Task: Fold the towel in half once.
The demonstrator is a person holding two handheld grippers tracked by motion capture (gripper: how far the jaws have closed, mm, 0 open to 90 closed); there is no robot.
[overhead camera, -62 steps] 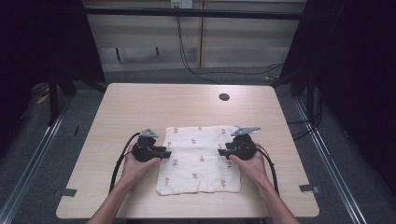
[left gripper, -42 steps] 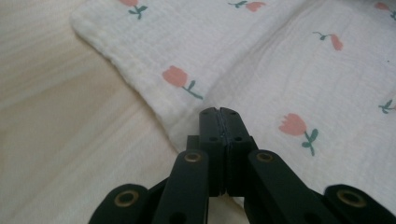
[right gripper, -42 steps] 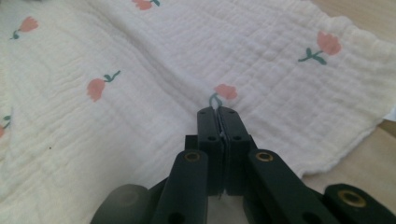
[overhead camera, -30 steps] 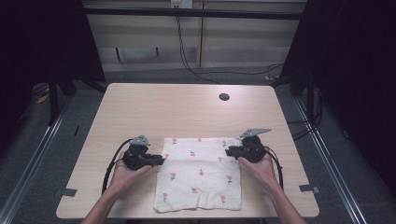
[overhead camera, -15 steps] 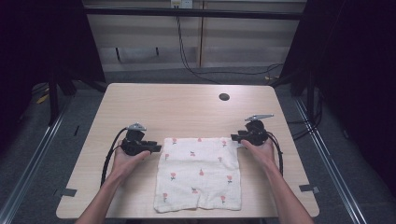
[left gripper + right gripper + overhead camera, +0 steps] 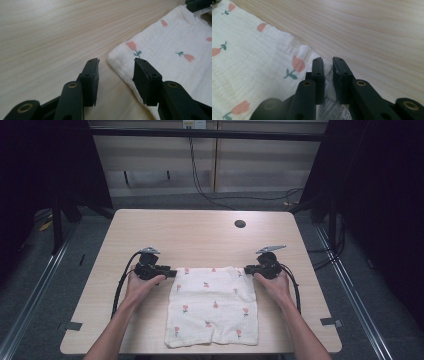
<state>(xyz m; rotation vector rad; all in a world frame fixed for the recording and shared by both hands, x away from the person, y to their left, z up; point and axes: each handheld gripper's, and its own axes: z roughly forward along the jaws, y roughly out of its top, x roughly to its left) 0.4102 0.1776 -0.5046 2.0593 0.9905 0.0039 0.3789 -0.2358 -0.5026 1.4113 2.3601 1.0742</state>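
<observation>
You see a white cloth (image 6: 212, 306) printed with small pink tulips lying flat on the pale wooden surface (image 6: 200, 237), toward your near edge, its bottom hem close to that edge. Your left tool (image 6: 170, 273) rests at the cloth's far left corner, held in your left hand (image 6: 141, 285). In the left gripper view its jaws stand spread apart: one jaw sits on bare wood, the other over the cloth's (image 6: 175, 47) edge, and the rounded corner lies in the gap between them, not pinched. Your right tool (image 6: 248, 269) rests at the far right corner, held in your right hand (image 6: 271, 284). In the right gripper view its jaws are nearly pressed together, pinching the cloth's (image 6: 249, 60) corner; a printed care label (image 6: 329, 108) shows between the jaws just behind the pads. A black cable (image 6: 122, 280) loops from the left tool back along your forearm, and another (image 6: 295, 287) trails from the right tool. A dark round hole (image 6: 240, 224) marks the surface near its far edge, well apart from the cloth.
</observation>
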